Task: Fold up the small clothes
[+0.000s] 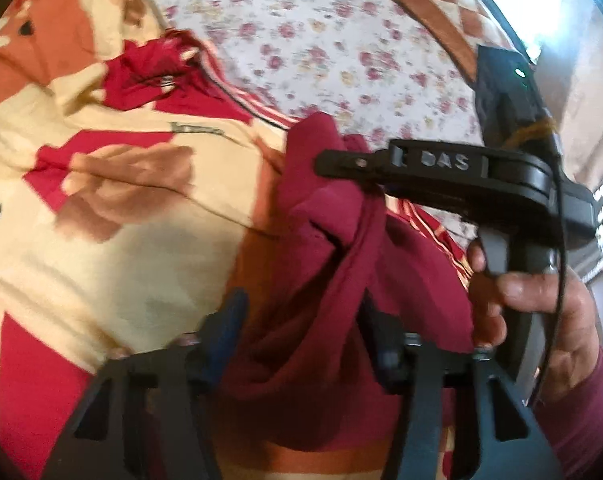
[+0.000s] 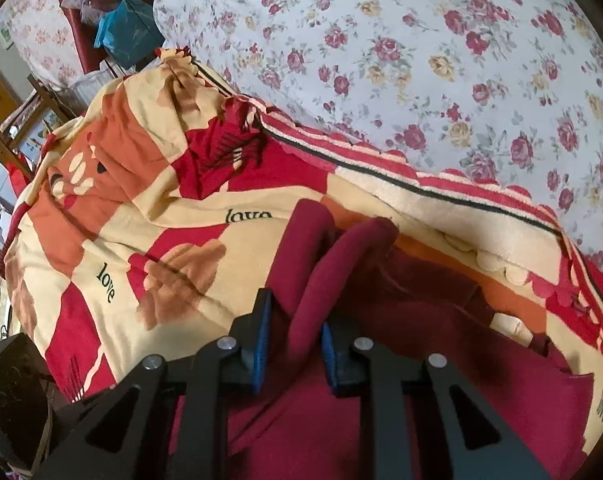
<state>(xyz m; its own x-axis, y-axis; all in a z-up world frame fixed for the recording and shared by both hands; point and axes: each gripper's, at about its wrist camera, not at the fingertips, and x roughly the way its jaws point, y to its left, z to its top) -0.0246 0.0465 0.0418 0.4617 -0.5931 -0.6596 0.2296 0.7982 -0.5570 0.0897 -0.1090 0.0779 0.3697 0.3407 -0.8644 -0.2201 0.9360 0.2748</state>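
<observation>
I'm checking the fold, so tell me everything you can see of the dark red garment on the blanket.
The dark red garment is plain maroon, soft and knit-looking, with no print visible. It lies crumpled on the patterned blanket, partly gathered upward in folds. The right gripper has a raised fold between its blue pads, which appear to pinch it. The left gripper also has bunched cloth between its fingers, though its grip is unclear. What kind of garment it is cannot be told.
</observation>
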